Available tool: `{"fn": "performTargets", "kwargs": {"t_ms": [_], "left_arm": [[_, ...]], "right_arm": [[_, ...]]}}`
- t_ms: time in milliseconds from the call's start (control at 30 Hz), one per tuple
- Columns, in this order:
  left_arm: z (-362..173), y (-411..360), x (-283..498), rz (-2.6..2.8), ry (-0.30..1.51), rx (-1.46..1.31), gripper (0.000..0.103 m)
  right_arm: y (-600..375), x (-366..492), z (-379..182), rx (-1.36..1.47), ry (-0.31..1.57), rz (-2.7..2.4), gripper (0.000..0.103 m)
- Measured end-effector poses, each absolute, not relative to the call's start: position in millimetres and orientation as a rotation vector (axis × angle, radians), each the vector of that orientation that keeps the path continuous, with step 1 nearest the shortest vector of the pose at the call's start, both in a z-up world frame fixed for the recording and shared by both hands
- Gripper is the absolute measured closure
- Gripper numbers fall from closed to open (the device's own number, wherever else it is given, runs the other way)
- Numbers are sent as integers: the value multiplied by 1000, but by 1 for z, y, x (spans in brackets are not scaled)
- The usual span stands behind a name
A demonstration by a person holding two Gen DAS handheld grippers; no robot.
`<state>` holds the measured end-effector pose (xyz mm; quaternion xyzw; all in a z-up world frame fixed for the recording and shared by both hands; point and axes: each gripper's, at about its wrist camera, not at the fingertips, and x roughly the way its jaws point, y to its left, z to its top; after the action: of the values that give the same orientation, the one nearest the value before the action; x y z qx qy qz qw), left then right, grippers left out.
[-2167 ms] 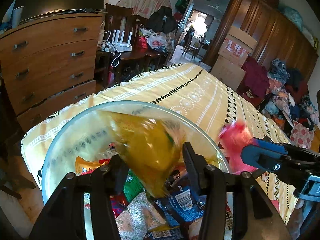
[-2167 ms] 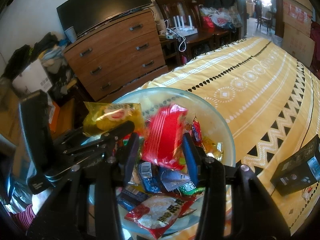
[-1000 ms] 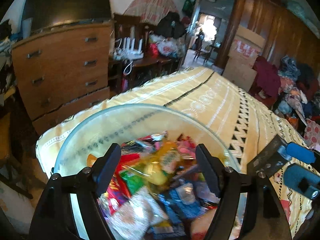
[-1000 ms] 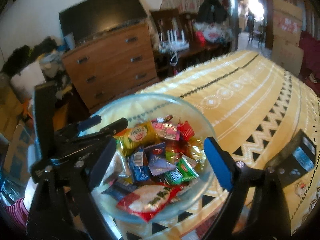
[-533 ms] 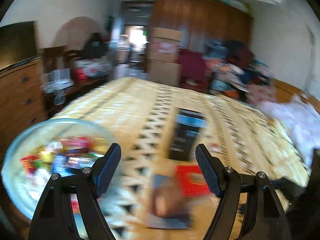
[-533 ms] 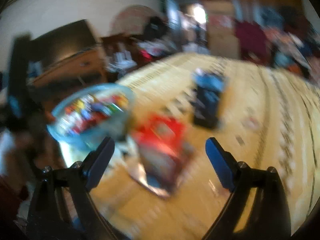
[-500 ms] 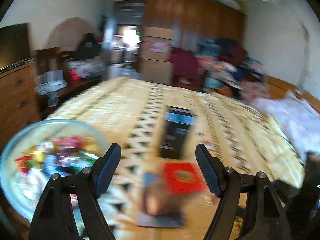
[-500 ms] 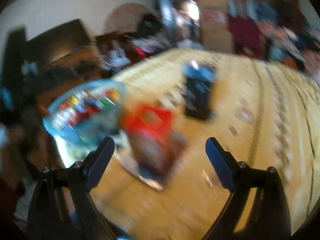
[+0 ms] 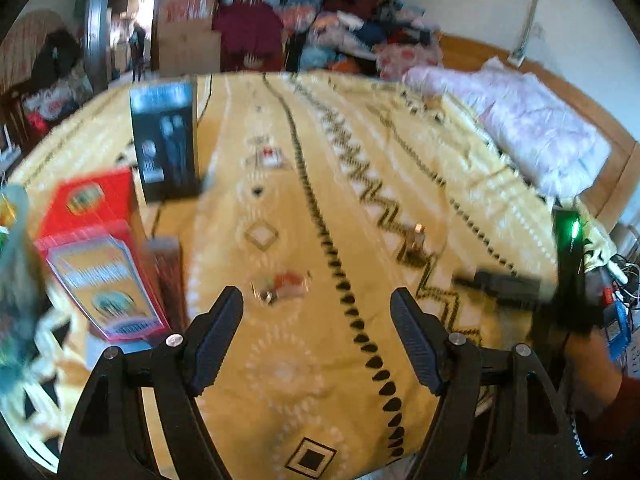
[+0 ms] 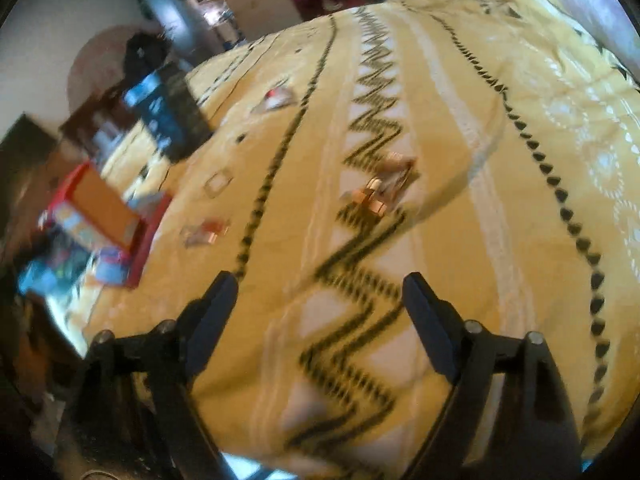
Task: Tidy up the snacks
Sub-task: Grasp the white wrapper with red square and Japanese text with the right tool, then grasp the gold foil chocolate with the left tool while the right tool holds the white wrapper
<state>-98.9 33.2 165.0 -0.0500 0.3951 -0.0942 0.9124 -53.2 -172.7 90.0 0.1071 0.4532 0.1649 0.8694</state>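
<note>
Since a second ago both grippers have swung away from the glass bowl of snacks and now point down at the yellow patterned bedspread [image 9: 320, 184]; only a blurred edge of the bowl [image 9: 12, 248] shows at the far left of the left wrist view. The left gripper [image 9: 316, 332] stands with its jaws wide apart and nothing between them. Just beyond its fingertips lies a small wrapped snack [image 9: 286, 286] with a red part, on the bedspread. The right gripper [image 10: 318, 304] is also empty and its jaws are closing, though they are wide apart. Ahead of it, well apart from the fingers, lies a copper-coloured wrapped snack [image 10: 384, 190]; another small snack [image 10: 206, 232] lies to the left of it, and a third one [image 10: 276, 100] farther up the bed. A red box [image 9: 100, 248] stands at the left, near the bowl, and a black box [image 9: 166, 140] lies behind it. At the far right a pink quilt [image 9: 532, 128] is folded on the bed.
</note>
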Motion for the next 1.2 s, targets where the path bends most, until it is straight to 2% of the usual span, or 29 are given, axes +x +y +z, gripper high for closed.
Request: {"fn": "performTargets", "kwargs": {"t_ms": [200, 500, 667, 833, 867, 900, 967, 1067, 1200], "left_arm": [[135, 19, -79, -207, 873, -108, 26], [107, 21, -49, -260, 925, -178, 26], [97, 29, -36, -261, 921, -197, 26], [84, 41, -31, -242, 940, -228, 26], [82, 43, -32, -238, 943, -230, 26], [80, 44, -33, -236, 945, -231, 26], [78, 46, -35, -232, 951, -229, 26], [75, 43, -39, -237, 951, -216, 26], [76, 36, -39, -246, 952, -202, 26]], "right_arm": [[-142, 44, 101, 191, 942, 466, 19], [-25, 208, 62, 10, 1081, 583, 17], [12, 269, 45, 27, 1106, 556, 17], [35, 298, 24, -42, 1160, 464, 18], [35, 299, 22, -43, 1158, 456, 21], [33, 299, 21, -42, 1155, 449, 32], [25, 297, 23, -30, 1141, 451, 34], [7, 279, 39, -19, 1085, 468, 38], [-31, 235, 85, 29, 974, 539, 38]]}}
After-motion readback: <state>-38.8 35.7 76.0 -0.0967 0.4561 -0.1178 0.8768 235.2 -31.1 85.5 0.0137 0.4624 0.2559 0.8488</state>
